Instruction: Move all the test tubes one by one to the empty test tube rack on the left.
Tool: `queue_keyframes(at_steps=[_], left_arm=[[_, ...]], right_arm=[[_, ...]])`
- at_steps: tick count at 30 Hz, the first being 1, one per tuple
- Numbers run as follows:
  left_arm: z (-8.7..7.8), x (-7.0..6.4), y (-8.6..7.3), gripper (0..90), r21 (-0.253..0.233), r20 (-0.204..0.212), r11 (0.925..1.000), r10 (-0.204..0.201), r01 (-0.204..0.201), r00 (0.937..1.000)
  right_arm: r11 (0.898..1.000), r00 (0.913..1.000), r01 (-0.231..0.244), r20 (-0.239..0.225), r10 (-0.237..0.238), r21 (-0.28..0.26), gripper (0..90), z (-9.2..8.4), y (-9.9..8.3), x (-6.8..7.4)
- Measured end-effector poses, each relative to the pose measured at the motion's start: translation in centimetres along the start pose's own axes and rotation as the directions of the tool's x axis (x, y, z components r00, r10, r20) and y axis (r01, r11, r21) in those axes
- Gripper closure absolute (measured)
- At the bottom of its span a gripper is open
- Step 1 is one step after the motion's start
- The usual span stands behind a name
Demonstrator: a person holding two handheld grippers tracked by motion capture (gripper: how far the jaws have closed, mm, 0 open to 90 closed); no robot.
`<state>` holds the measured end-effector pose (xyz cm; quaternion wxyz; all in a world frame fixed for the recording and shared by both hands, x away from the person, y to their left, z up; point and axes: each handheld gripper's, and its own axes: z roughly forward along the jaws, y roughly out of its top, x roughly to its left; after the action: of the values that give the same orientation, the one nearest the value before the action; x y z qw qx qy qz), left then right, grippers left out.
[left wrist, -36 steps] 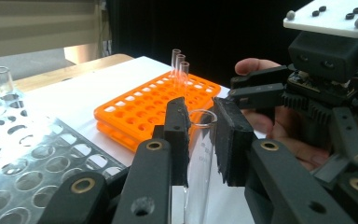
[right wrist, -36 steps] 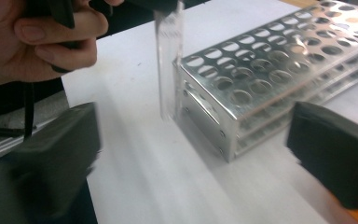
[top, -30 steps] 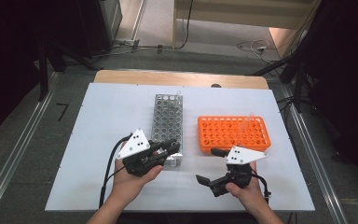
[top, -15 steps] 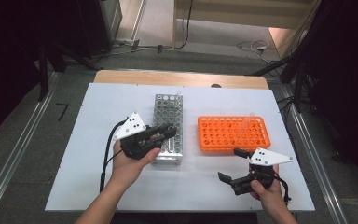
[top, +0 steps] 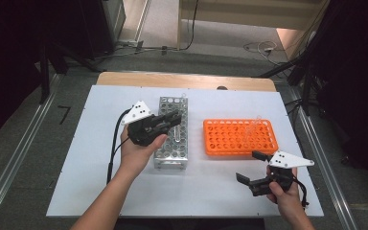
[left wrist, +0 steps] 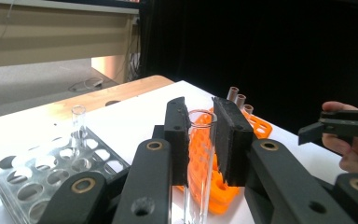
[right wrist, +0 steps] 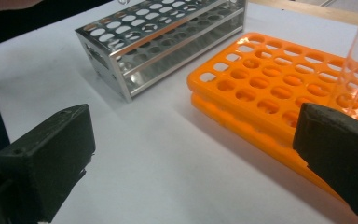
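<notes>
Glass, the test tube [left wrist: 199, 158] sat clamped in the left gripper [top: 171, 120] above the metal rack [top: 172, 139] at frame centre; a tilt (judging by angle) could jam it. The right gripper [top: 250, 168] gaped empty.

My left hand-held gripper [top: 175, 119] hovers over the silver metal tube rack [top: 172, 139]; my right hand-held gripper [top: 251, 167] sits wide-jawed just below the orange plastic tube rack [top: 239, 137] on the white tabletop [top: 96, 163].

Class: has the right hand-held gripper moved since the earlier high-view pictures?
Yes. The right hand-held gripper has shifted rightward along the table's near edge, now below the orange rack's right end.
</notes>
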<state>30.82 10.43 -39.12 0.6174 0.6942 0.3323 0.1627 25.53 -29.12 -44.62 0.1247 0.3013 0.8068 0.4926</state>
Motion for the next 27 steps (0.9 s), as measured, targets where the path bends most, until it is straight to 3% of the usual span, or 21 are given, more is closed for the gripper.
queue_keyframes(at_steps=[12,20,27], left_arm=[[3.1,1.7,0.8,75.8,0.010,-0.033,0.9999,0.005,-0.005,0.9994],[5.0,3.3,1.3,75.9,-0.008,-0.078,1.0000,0.000,0.000,0.9969],[6.6,4.4,1.6,75.9,-0.013,-0.138,0.9995,0.028,-0.030,0.9900]], right_arm=[[0.999,0.9991,-0.036,0.021,0.036,-0.013,0.0,-0.5,-0.5,-1.6],[0.999,0.9990,-0.035,0.028,0.036,-0.026,0.0,-0.8,-0.5,-1.8],[0.999,0.9986,-0.045,0.028,0.046,-0.028,0.0,-1.0,-0.5,-2.0]])
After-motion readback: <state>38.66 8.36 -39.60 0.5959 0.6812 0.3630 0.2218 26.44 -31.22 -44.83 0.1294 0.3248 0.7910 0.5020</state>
